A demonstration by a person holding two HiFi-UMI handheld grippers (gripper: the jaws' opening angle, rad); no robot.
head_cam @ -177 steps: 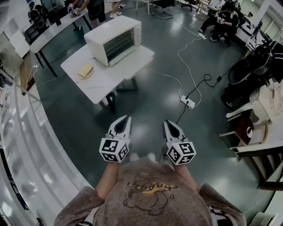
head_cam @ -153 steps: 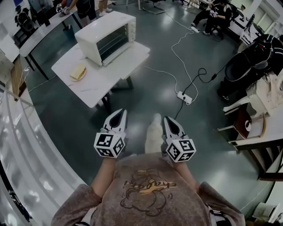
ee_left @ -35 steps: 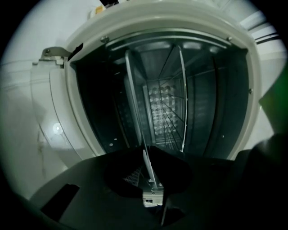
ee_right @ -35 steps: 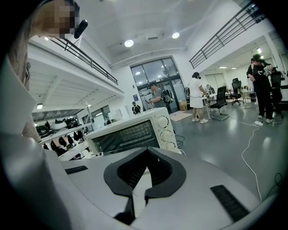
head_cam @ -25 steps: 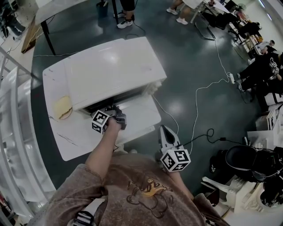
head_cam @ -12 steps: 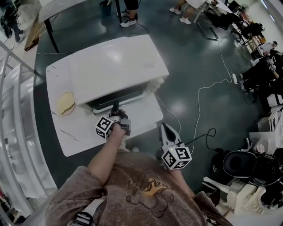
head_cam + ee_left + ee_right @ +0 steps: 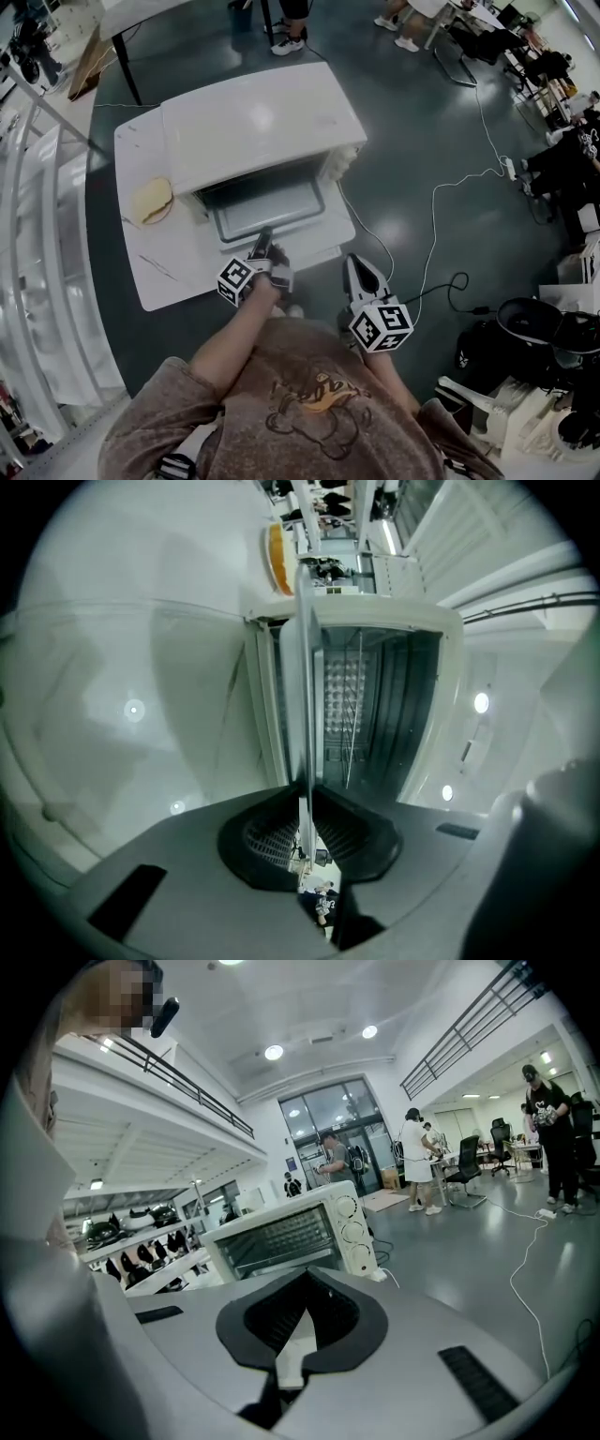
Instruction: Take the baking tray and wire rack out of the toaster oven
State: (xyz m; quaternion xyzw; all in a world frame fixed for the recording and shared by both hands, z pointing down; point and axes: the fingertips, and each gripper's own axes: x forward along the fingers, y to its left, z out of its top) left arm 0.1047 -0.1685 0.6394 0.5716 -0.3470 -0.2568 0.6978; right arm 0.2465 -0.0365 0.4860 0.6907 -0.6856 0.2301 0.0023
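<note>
The white tabletop (image 7: 178, 272) is carrying the toaster oven (image 7: 258, 122) toward its far side, so bare surface is lying free in front of the oven's mouth for whatever comes out. The grey baking tray (image 7: 267, 208) is jutting level from that mouth, roughly half out by my reading.

The wire rack (image 7: 352, 714) is sitting inside the oven above the tray. Only the left gripper view is showing its thin wires, because the head view is looking down on the oven's roof.

The left gripper (image 7: 264, 238) is working at the oven's front, rolled onto its side so its fingers meet the thin lip from above and below. They have just been closing and are pinching the tray's near lip.

The right gripper (image 7: 356, 262) is hanging right of the oven's front, off the tabletop, fingers pressed together on nothing, probably waiting. Its view alone is showing the oven's knobs (image 7: 354, 1232).

A bread slice (image 7: 150, 199) is lying left of the oven.
</note>
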